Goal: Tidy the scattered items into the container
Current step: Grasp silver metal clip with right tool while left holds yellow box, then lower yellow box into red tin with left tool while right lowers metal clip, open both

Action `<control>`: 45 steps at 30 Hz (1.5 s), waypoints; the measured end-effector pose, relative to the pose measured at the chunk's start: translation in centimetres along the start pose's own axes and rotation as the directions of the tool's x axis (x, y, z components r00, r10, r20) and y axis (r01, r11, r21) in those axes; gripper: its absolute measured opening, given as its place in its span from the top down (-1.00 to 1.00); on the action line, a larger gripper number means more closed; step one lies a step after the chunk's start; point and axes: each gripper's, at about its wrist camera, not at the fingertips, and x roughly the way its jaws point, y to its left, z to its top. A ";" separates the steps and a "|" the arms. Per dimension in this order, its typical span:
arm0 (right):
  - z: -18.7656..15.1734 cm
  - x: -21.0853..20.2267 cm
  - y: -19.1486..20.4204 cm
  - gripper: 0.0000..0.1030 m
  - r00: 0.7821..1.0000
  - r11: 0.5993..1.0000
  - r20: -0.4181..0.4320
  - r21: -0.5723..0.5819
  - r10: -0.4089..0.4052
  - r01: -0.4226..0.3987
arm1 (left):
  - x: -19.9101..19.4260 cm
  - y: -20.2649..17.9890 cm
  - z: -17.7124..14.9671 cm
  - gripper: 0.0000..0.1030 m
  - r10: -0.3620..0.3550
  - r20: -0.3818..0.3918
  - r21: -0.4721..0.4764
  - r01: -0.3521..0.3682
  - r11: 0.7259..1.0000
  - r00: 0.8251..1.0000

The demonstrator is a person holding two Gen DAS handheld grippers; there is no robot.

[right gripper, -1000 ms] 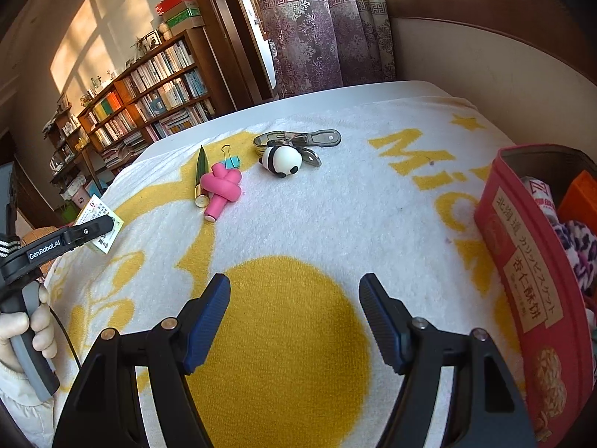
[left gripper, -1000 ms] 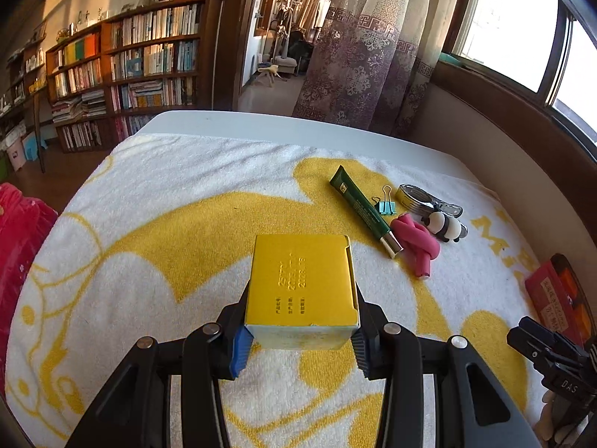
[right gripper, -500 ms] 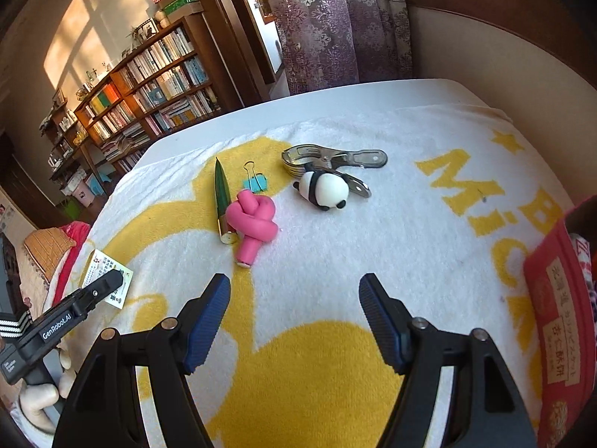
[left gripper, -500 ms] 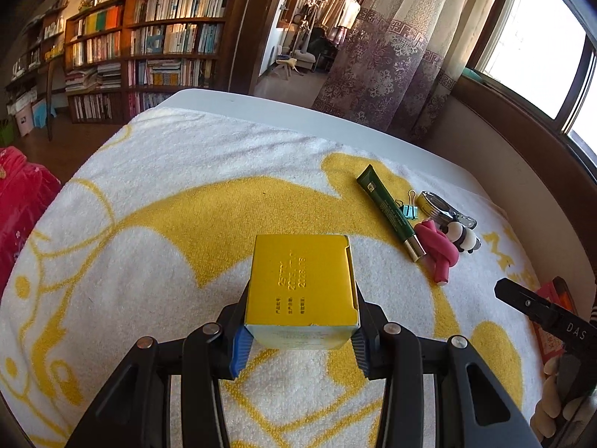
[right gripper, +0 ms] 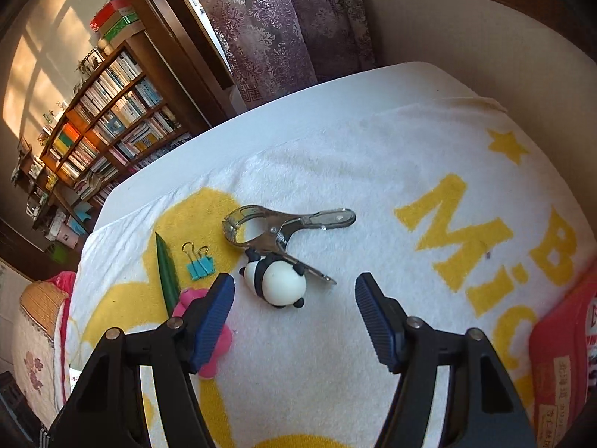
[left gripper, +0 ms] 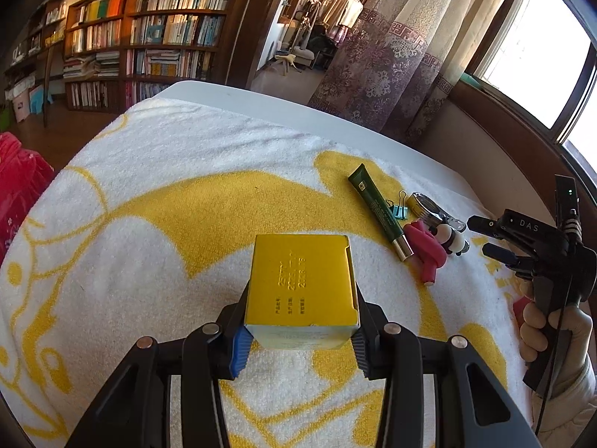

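Left jaws clamping yellow box (left gripper: 300, 285), right jaws narrowing, empty, above panda toy (right gripper: 278, 280)

**Yellow, white and a scatter of bright small things**

The towel (left gripper: 149, 224) over the table is white terry with big yellow shapes, a yellow star and yellow letters on its right side. The box (left gripper: 300, 287) is plain yellow with faint stamped lettering. Further right lie a dark green tube (left gripper: 377, 207) with a metallic cap, a teal binder clip (right gripper: 200, 265) with gold wire handles, a shiny silver clamp (right gripper: 283, 224), a black-and-white panda (right gripper: 278, 278) and a pink knotted toy (left gripper: 427, 252). The container (right gripper: 559, 366) at the near right is red with pale label panels. Both tools are black with blue ribbed pads (right gripper: 214, 315). Behind, the curtain (right gripper: 283, 26) is purple, floral, with a key-pattern band.
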 end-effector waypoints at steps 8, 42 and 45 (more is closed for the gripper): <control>2.9 1.5 2.1 -0.39 1.000 0.989 -0.023 -0.146 -0.003 0.000 | 0.4 0.1 -0.1 0.12 -0.003 -0.018 -0.011 0.002 1.000 1.000; 0.1 -2.1 -0.1 0.11 0.990 0.941 0.006 -0.310 -0.144 0.138 | 0.8 -0.4 -0.8 0.12 -0.024 -0.044 -0.007 0.023 1.000 0.999; -1.2 -4.5 -0.7 0.11 0.996 0.955 0.021 -0.280 -0.091 0.093 | 0.8 -0.4 -0.8 0.12 -0.019 -0.041 -0.004 0.019 1.000 0.999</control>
